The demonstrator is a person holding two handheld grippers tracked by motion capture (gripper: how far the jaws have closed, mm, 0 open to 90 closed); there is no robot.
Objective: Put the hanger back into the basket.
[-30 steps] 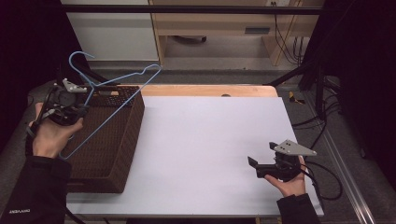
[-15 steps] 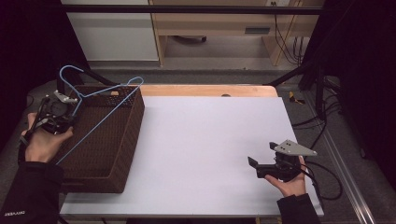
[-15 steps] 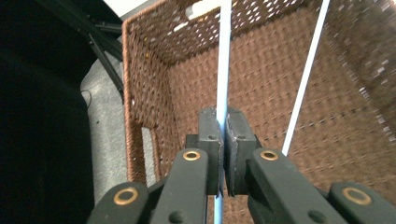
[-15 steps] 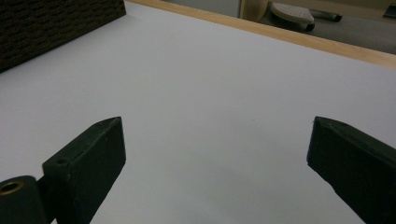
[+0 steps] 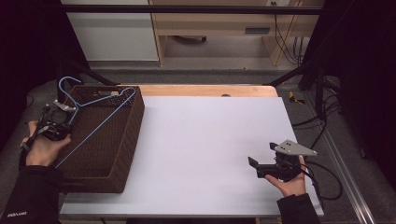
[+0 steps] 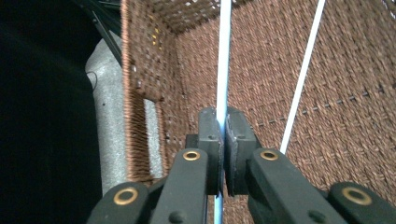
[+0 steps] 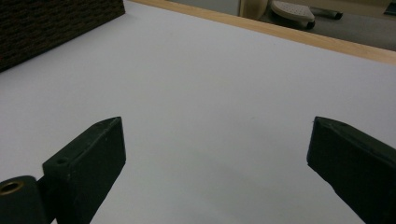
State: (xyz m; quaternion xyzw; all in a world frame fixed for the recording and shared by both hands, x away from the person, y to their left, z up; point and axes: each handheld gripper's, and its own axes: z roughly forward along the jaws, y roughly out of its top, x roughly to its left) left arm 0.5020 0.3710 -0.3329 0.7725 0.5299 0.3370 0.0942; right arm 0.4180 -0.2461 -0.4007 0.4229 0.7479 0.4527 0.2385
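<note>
Hanger: a light blue wire clothes hanger (image 5: 95,119) lies tilted over the dark brown woven wicker basket (image 5: 122,154), its hook past the basket's far left corner.
Left gripper (image 6: 221,128): jaws clamped tight on one thin blue wire of the hanger, just above the basket's left wall.
Right gripper (image 7: 215,154): jaws spread wide with nothing between them, over the white tabletop (image 5: 210,140), well apart from the basket.
Hard to see: the hanger's lower end is cut off behind the left gripper's jaws; whether the hanger touches the basket's floor cannot be told.
</note>
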